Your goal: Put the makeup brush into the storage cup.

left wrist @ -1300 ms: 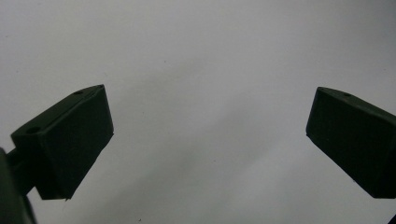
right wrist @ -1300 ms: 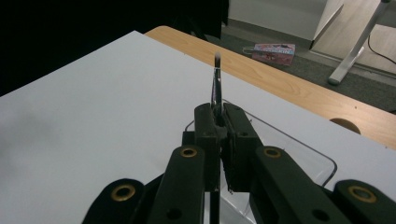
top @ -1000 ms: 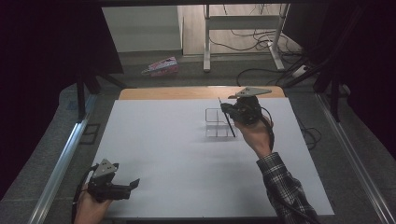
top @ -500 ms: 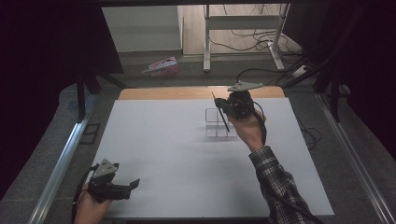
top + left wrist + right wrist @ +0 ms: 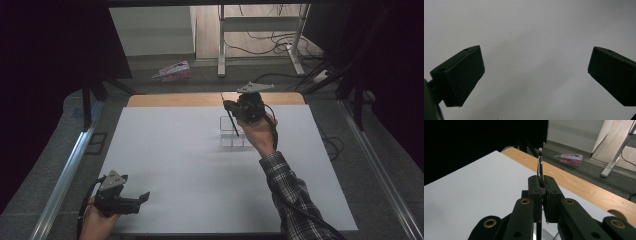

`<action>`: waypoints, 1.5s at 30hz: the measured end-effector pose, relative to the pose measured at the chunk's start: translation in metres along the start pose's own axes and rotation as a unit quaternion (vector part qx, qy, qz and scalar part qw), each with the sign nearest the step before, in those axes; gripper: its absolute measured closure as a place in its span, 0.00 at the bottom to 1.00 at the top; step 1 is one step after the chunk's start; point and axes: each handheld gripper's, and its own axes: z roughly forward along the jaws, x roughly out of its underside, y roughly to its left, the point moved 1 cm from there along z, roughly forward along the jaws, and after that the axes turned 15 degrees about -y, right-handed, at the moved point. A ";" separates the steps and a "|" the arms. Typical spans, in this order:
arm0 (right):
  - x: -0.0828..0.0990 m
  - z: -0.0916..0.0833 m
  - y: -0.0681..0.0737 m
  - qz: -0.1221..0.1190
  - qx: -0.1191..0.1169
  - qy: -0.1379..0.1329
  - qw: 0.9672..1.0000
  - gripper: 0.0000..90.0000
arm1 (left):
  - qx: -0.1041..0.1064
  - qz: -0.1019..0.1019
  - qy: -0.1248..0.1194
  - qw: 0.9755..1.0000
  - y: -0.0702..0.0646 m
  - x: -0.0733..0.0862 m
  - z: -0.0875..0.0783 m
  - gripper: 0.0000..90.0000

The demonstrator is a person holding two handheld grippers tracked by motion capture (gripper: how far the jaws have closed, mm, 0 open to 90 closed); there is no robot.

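My right gripper (image 5: 231, 107) is held above the far middle of the white sheet (image 5: 190, 165), shut on a thin dark brush (image 5: 233, 124). In the right gripper view the jaws (image 5: 541, 185) clamp the brush (image 5: 540, 165), whose pale tip points up and away. Its lower end slants down to a small clear compartment box (image 5: 226, 140) standing on the sheet; I cannot tell whether it touches the box. My left gripper (image 5: 143, 198) rests at the near left corner, open, with only bare white sheet between its jaws (image 5: 536, 75).
A wooden table edge (image 5: 175, 100) borders the sheet at the far side. Beyond it on the floor lie a pink packet (image 5: 172, 71), white desk legs (image 5: 220, 40) and cables (image 5: 280, 52). A metal rail (image 5: 65, 175) runs along the left.
The right hand has shifted a little left and farther away, carrying the brush over the clear box. The left gripper has stayed put.
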 end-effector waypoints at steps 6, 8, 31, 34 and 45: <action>-0.002 0.007 0.001 0.002 -0.001 -0.004 1.000 0.94 | 0.000 0.000 0.000 1.000 0.000 0.000 0.000 0.01; -0.003 0.010 0.001 0.000 -0.001 -0.005 1.000 0.94 | 0.001 0.000 0.000 1.000 0.000 0.000 0.000 0.01; -0.006 0.035 0.001 -0.009 0.008 -0.011 1.000 0.94 | 0.002 0.001 0.001 1.000 0.000 0.001 0.001 0.01; -0.006 0.037 -0.001 -0.006 0.011 -0.012 1.000 0.94 | 0.002 0.002 0.001 1.000 0.000 0.001 0.001 0.01; -0.002 0.045 -0.005 -0.005 0.018 -0.010 1.000 0.94 | 0.002 0.001 0.001 1.000 0.000 0.001 0.001 0.02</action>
